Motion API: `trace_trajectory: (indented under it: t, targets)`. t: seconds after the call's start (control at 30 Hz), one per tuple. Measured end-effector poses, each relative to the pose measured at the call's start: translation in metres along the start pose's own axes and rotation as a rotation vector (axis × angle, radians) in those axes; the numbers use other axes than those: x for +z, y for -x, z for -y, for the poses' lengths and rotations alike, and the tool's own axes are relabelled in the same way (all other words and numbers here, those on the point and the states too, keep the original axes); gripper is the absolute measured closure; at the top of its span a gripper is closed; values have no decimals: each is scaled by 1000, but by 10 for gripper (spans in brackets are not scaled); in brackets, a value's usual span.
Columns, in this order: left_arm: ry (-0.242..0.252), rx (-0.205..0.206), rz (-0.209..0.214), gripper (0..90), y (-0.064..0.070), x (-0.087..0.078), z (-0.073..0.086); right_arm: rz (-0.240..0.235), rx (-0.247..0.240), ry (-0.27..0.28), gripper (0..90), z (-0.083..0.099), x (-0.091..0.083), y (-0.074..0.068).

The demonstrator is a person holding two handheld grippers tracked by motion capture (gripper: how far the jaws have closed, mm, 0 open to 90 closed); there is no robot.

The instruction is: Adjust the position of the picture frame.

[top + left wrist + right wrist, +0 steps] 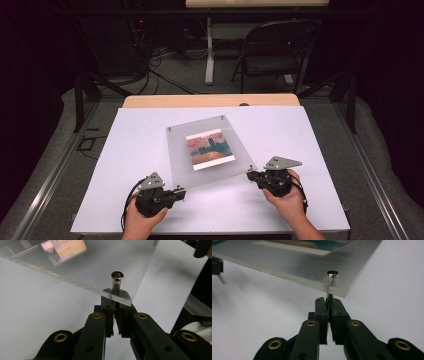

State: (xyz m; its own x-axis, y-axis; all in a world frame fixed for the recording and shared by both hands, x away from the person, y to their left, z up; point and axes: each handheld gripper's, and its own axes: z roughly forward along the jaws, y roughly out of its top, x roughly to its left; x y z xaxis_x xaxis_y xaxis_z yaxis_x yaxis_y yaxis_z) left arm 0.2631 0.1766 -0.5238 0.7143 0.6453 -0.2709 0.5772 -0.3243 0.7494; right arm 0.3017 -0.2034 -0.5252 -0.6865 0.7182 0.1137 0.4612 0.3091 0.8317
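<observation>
Dark floor, loose cables and a folding chair sit behind my work area, and in front of them is a wooden table covered by a white board. On the board I have a clear plastic frame with a small colourful picture sandwiched near its middle. It is a square panel with a metal post at each corner, and it sits slightly turned relative to the board's edges.

I have my left gripper at the frame's near left corner and my right gripper at its near right corner, each held in a hand coming in from the bottom edge; the right hand is wrapped around its tool too.

In the left gripper view, my jaws are clenched on the lower part of the corner post, just under the clear panel, whose silver cap stands above the plastic. In the right gripper view I see the same arrangement: jaws pressed together on the stem of the corner post below the panel edge, cap on top. From there the near edge looks raised off the white board, with a shadow underneath it.
</observation>
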Motion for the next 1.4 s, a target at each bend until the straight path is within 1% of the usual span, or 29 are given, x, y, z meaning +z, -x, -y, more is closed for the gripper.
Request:
trace_trajectory:
  t: [0.07, 0.1, 0.17, 0.2, 0.23, 0.27, 0.33, 0.4, 0.47, 0.5, 0.53, 0.6, 0.63, 0.73, 0.8, 0.9, 0.93, 0.97, 1.03, 1.13, 1.17, 1.2, 1.23, 1.3, 1.4]
  targets:
    - [-2, -6, -26, 852, -5, -2, 1, -13, -1, -6, 854, 1, 2, -6]
    - [5, -9, -45, 852, -8, -2, 1, -15, -1, -7, 853, 2, 3, -9]
    - [15, -25, -58, 853, -14, -1, -1, -22, -1, -12, 852, 2, 5, -13]
    - [18, -25, -75, 853, -16, 0, -2, -21, 3, -13, 852, 2, 5, -14]
    - [21, -33, -79, 853, -20, 1, -4, -22, 3, -12, 853, 2, 6, -14]
    - [19, -35, -75, 853, -22, 2, -5, -26, 8, -12, 852, 2, 6, -15]
    - [21, -31, -80, 853, -25, 7, -9, -19, 18, -15, 852, 2, 6, -15]
    - [18, -28, -85, 852, -26, 12, -13, -7, 24, -18, 853, 3, 7, -11]
    - [17, -23, -82, 852, -28, 15, -16, 1, 41, -15, 854, 3, 7, -8]
    - [22, -30, -86, 852, -29, 17, -17, 8, 42, -14, 853, 3, 7, -7]
    - [16, -30, -84, 852, -31, 17, -19, 13, 43, -11, 854, 3, 7, -6]
    - [20, -35, -87, 852, -32, 19, -21, 16, 48, -8, 853, 2, 9, -5]
    - [24, -44, -92, 852, -37, 21, -24, 19, 50, -7, 853, 1, 10, -5]
    - [36, -55, -102, 851, -42, 25, -28, 25, 48, -6, 852, -2, 14, -1]
    - [32, -58, -98, 851, -45, 29, -32, 37, 49, -6, 852, -4, 16, 2]
    - [30, -55, -107, 851, -47, 34, -36, 60, 61, -7, 852, -5, 19, 7]
    - [30, -57, -98, 851, -48, 36, -38, 65, 63, -7, 852, -6, 19, 9]
    - [30, -57, -99, 850, -48, 37, -39, 70, 66, -11, 852, -7, 20, 11]
    - [28, -57, -100, 850, -50, 40, -43, 76, 63, -9, 852, -9, 22, 15]
    - [27, -67, -109, 850, -53, 45, -47, 84, 76, -12, 853, -12, 25, 21]
    - [25, -65, -111, 850, -55, 46, -48, 86, 80, -11, 853, -12, 26, 22]
    - [28, -71, -114, 850, -56, 47, -49, 86, 77, -17, 853, -13, 27, 23]
    - [31, -74, -113, 849, -57, 47, -49, 85, 85, -20, 854, -15, 28, 24]
    - [37, -83, -116, 849, -59, 47, -50, 85, 84, -15, 854, -15, 30, 25]
    - [38, -85, -114, 847, -62, 48, -48, 82, 85, -14, 853, -15, 32, 24]
